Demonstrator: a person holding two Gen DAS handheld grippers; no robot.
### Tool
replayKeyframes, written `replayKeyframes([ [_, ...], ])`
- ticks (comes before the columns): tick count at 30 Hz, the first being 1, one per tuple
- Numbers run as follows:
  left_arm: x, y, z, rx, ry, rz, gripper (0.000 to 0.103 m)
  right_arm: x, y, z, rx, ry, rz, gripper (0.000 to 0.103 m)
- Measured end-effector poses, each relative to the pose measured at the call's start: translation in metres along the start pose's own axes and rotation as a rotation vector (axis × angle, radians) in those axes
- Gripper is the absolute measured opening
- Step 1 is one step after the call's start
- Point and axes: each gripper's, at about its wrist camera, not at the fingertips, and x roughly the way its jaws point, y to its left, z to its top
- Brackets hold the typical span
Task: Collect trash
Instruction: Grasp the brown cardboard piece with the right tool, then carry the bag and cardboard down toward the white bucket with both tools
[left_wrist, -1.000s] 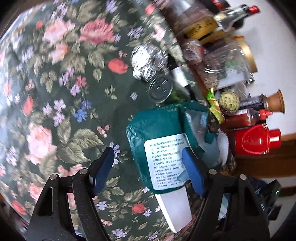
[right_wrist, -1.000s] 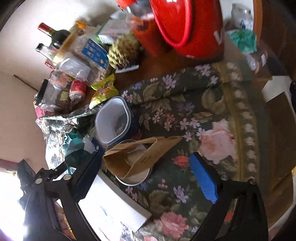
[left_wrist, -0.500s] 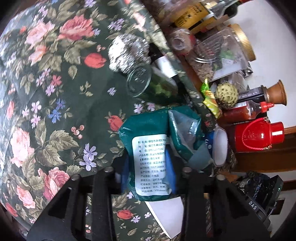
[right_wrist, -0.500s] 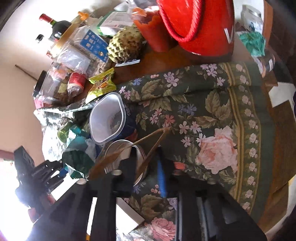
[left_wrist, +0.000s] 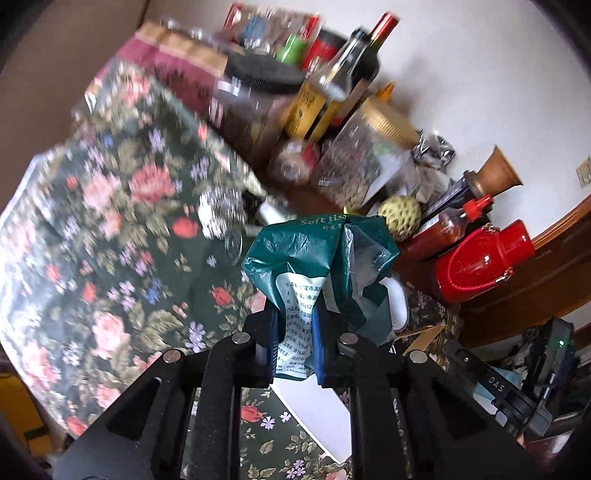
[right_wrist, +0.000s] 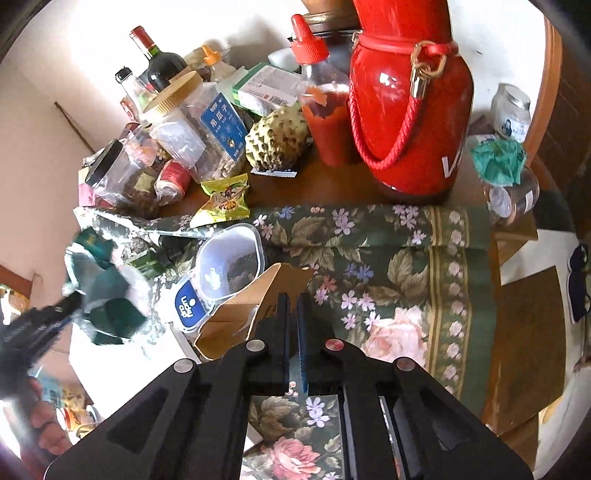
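Left gripper (left_wrist: 297, 341) is pinching the crumpled green tissue wrapper (left_wrist: 314, 266) between its blue pads, holding it above the floral tablecloth (left_wrist: 110, 258); right gripper (right_wrist: 293, 325) is clamping narrowly on the brown paper bag (right_wrist: 255, 306), lying just beside the plastic tub (right_wrist: 229, 266); bottles are crowding behind.
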Motion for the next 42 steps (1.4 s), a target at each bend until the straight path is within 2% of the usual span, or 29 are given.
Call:
replayKeyframes([
  [2,-0.013,-0.006,0.0,0.037,-0.036,0.032,0.014,0.002,0.001,0.002,-0.009,0.025,-0.003,0.004],
  [4,-0.02,-0.011,0.001,0.068,-0.063,0.057,0.014,-0.004,0.002,0.001,0.001,0.014,-0.025,0.005],
  [6,-0.029,-0.01,-0.001,0.088,-0.082,0.068,0.014,-0.009,0.0,-0.002,0.02,0.025,-0.019,0.03],
  [7,-0.032,-0.011,-0.002,0.095,-0.091,0.072,0.014,-0.009,0.0,-0.002,0.034,0.04,-0.001,0.067],
  [8,-0.034,-0.011,-0.003,0.099,-0.099,0.074,0.014,-0.008,-0.001,-0.003,0.051,0.042,0.031,0.094],
  [9,-0.037,-0.01,-0.005,0.1,-0.106,0.077,0.014,-0.008,-0.002,-0.003,0.083,0.024,0.071,0.097],
  [10,-0.039,-0.01,-0.006,0.101,-0.109,0.079,0.014,-0.007,-0.001,-0.004,0.103,0.018,0.084,0.097],
  [17,-0.055,-0.005,-0.015,0.115,-0.128,0.132,0.014,0.047,0.009,0.0,0.179,0.133,0.124,0.097],
  [19,-0.058,-0.002,-0.017,0.119,-0.133,0.153,0.014,0.06,0.01,0.0,0.196,0.158,0.124,0.094],
  [21,-0.06,0.001,-0.019,0.118,-0.136,0.167,0.014,0.066,0.011,-0.001,0.195,0.174,0.12,0.081],
  [23,-0.061,0.004,-0.02,0.111,-0.137,0.175,0.014,0.068,0.014,-0.004,0.174,0.182,0.12,0.061],
  [24,-0.061,0.006,-0.021,0.106,-0.137,0.177,0.014,0.066,0.015,-0.005,0.165,0.178,0.128,0.058],
  [29,-0.063,0.011,-0.023,0.093,-0.134,0.18,0.014,0.046,0.022,-0.01,0.092,0.113,0.132,0.038],
  [31,-0.065,0.011,-0.024,0.096,-0.135,0.176,0.014,0.038,0.025,-0.01,0.071,0.097,0.131,0.035],
  [38,-0.092,0.01,-0.027,0.153,-0.185,0.131,0.014,-0.012,0.049,-0.017,-0.026,-0.03,0.081,0.03],
  [42,-0.115,0.016,-0.032,0.197,-0.211,0.076,0.014,-0.048,0.071,-0.031,-0.062,-0.116,0.047,0.03],
])
